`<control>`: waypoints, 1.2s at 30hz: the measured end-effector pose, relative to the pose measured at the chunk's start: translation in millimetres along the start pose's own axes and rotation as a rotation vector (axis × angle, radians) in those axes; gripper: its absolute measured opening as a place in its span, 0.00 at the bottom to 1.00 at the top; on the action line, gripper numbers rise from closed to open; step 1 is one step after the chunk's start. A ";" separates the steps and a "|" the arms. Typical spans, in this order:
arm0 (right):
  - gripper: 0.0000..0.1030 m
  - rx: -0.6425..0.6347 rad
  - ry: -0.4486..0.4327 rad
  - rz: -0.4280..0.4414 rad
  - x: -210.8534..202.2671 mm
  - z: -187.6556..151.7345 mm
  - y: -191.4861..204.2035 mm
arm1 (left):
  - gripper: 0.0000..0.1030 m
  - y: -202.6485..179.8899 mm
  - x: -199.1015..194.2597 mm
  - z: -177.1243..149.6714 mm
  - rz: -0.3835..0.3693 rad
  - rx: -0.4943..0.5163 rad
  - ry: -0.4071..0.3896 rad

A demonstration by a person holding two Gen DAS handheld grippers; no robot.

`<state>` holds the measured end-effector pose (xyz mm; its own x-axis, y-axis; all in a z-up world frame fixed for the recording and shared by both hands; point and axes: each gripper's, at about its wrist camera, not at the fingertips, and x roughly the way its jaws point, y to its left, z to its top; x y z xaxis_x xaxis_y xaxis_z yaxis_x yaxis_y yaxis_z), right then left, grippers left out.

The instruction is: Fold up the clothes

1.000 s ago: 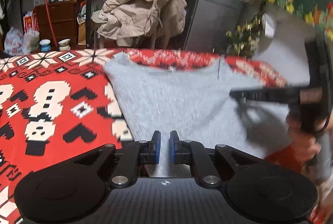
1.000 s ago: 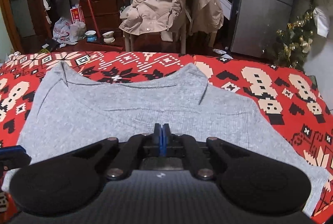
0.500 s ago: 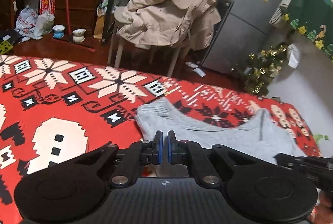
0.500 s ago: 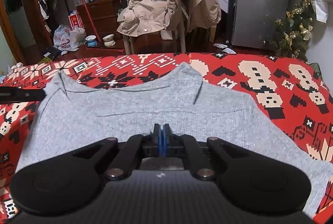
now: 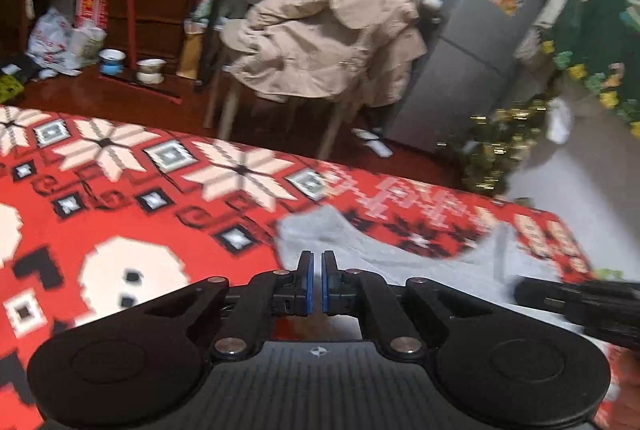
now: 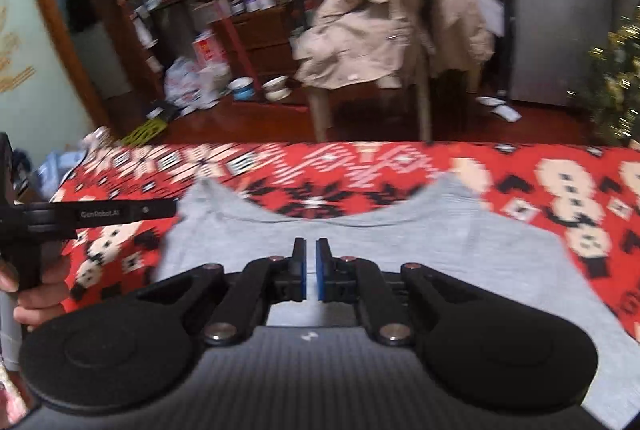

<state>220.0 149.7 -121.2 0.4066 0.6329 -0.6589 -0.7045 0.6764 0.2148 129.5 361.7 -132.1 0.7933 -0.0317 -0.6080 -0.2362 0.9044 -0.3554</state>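
Grey knit top (image 6: 360, 246), flat on red patterned blanket (image 6: 560, 182); left gripper (image 5: 314, 280) and right gripper (image 6: 311, 268) nearly closed, empty: spread jaws, pinch shoulder edges squarely before folding

I count one grey garment (image 6: 400, 250), spread on one red patterned blanket (image 6: 560, 190). There are two grippers: my left gripper (image 5: 314, 280) and my right gripper (image 6: 311, 268). At 12 o'clock beyond the blanket stands one chair (image 6: 420, 102) with one beige coat (image 6: 392, 14) over it. On the floor at 11 o'clock I see two small bowls (image 6: 242, 88). At 2 o'clock is one grey refrigerator (image 6: 560, 10).
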 end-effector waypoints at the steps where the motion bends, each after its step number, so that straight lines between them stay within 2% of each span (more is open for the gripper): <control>1: 0.05 -0.012 0.008 0.019 5.7 1.1 7.2 | 0.04 -3.0 -3.7 -4.1 -0.025 0.013 0.008; 5: 0.05 -0.026 0.047 0.094 30.8 4.1 30.3 | 0.04 -16.5 -6.7 -19.0 -0.053 0.082 0.038; 10: 0.05 -0.071 0.097 0.086 60.3 -2.2 44.9 | 0.05 -16.1 3.8 -27.1 -0.037 0.096 0.057; 13: 0.05 -0.108 0.083 0.061 61.8 -5.8 43.2 | 0.05 -15.8 1.3 -27.1 -0.035 0.103 0.050; 16: 0.06 -0.094 0.078 0.057 56.6 -1.8 37.8 | 0.05 -16.1 -1.9 -26.8 -0.032 0.112 0.042; 20: 0.09 -0.114 0.062 0.128 53.7 9.2 49.6 | 0.05 -17.7 -4.7 -27.9 -0.047 0.104 0.037; 24: 0.09 -0.144 0.110 0.166 71.7 15.7 67.6 | 0.05 -17.1 0.9 -33.1 -0.030 0.107 0.056; 29: 0.07 -0.176 0.121 0.116 91.9 14.5 76.3 | 0.05 -15.6 0.8 -37.6 -0.021 0.117 0.045; 36: 0.08 -0.115 0.120 0.120 100.9 26.0 68.1 | 0.05 -19.8 -8.3 -40.9 -0.007 0.133 0.047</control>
<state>228.1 269.5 -154.4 0.2485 0.6526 -0.7158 -0.8083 0.5470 0.2180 104.7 326.7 -149.1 0.7670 -0.0547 -0.6394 -0.1520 0.9525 -0.2638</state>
